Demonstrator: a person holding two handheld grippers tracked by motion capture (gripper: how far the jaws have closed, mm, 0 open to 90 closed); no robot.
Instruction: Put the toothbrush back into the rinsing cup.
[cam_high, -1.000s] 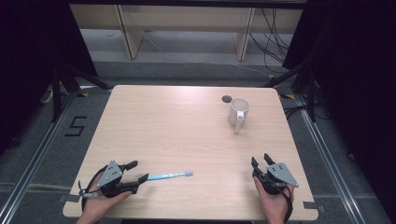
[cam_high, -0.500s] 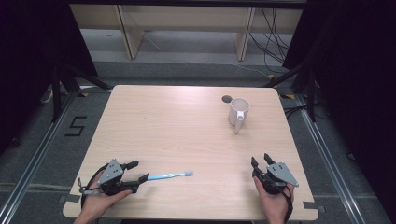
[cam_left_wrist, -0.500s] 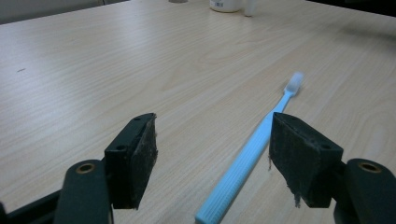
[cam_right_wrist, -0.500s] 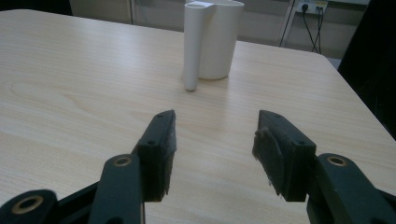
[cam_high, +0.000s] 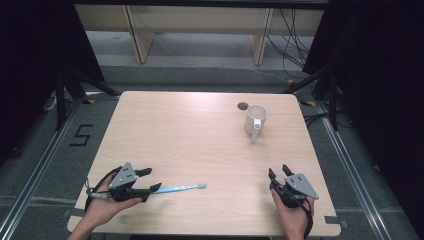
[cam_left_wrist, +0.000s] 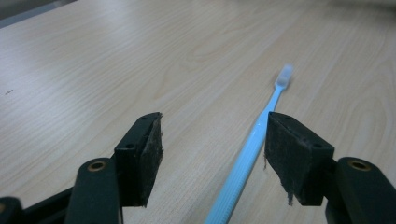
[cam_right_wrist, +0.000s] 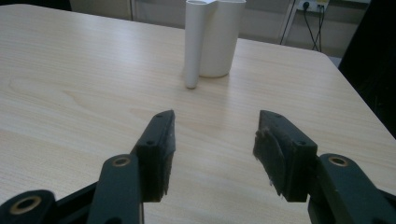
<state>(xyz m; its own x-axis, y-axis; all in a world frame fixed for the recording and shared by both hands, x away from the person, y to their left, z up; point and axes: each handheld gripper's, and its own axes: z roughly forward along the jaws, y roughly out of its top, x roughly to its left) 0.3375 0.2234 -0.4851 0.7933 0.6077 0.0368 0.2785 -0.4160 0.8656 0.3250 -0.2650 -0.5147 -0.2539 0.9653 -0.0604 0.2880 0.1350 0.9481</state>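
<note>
Left gripper (cam_high: 150, 180), jaws parted and just closing around a light-blue plastic toothbrush (cam_high: 177, 188); right gripper (cam_high: 280, 173) agape, empty. Pale wood-grain table (cam_high: 190, 145); white mug (cam_high: 255, 120); grey floor (cam_high: 45, 155).

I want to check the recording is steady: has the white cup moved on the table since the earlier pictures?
No. The white cup stands at the same spot beside the dark round hole in the table, handle toward the person, as before.

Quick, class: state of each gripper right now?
Left gripper: open, jaws just closing a little around the blue toothbrush, not clamped on it.
Right gripper: open, holding nothing.
</note>
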